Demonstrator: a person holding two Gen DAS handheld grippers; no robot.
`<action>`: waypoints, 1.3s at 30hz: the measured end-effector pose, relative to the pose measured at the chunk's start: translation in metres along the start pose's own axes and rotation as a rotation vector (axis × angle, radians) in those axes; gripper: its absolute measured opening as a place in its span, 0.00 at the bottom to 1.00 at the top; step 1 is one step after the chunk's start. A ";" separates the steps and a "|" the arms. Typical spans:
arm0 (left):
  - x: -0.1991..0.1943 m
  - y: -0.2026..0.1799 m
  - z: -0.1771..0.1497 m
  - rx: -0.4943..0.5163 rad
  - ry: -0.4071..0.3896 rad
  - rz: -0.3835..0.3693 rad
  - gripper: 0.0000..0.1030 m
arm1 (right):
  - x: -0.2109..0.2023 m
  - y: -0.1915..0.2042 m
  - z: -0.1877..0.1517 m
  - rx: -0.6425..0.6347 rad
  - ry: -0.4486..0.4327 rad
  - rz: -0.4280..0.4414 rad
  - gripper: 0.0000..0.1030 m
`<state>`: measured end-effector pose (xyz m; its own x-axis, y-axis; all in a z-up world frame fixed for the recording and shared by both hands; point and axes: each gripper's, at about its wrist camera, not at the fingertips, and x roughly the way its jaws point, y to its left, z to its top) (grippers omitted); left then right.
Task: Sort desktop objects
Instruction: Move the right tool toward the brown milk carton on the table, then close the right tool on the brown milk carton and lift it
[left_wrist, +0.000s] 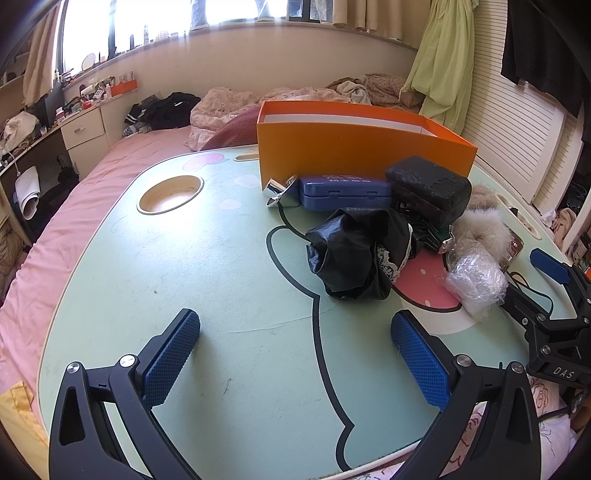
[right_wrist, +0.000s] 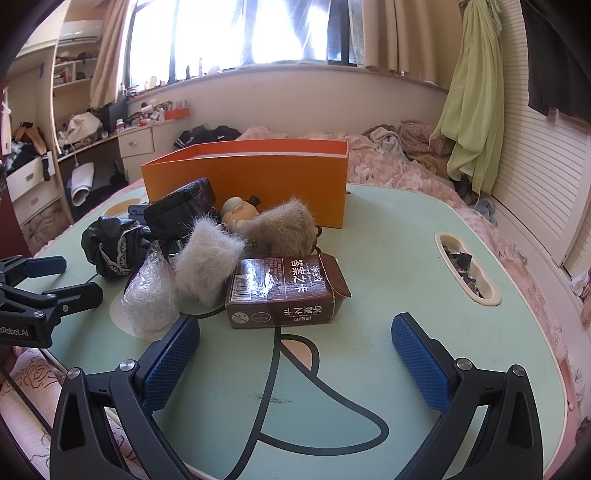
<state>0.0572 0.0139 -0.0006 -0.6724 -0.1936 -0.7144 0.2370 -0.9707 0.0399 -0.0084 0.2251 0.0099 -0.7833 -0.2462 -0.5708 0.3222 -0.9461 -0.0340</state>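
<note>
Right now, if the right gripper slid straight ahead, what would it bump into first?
Probably the brown carton lying on its side just ahead of the open right gripper, slightly left of centre. Depth is hard to judge here.

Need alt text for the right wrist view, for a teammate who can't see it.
The open right gripper hovers empty over a mint-green lap table, facing a brown carton lying on its side. Behind it sit two furry pieces, a clear plastic wrap, black fabric and an open orange box.

Daylight from blown-out window (right_wrist: 236, 33) behind; table (left_wrist: 192, 280) evenly lit (soft shadows); fisheye bending, corners perhaps vignetted.
</note>
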 end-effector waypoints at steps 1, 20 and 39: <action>0.000 0.000 0.000 0.000 0.000 0.000 1.00 | 0.000 0.000 0.000 0.000 0.000 0.000 1.00; 0.000 0.003 0.001 -0.004 0.001 -0.010 1.00 | -0.003 -0.002 0.037 0.021 0.002 -0.072 0.97; -0.011 0.001 0.012 0.003 -0.041 -0.048 1.00 | -0.012 -0.031 0.024 0.140 -0.064 0.039 0.54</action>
<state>0.0558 0.0135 0.0156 -0.7113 -0.1522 -0.6862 0.2014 -0.9795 0.0084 -0.0211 0.2521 0.0373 -0.8056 -0.2917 -0.5156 0.2788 -0.9547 0.1044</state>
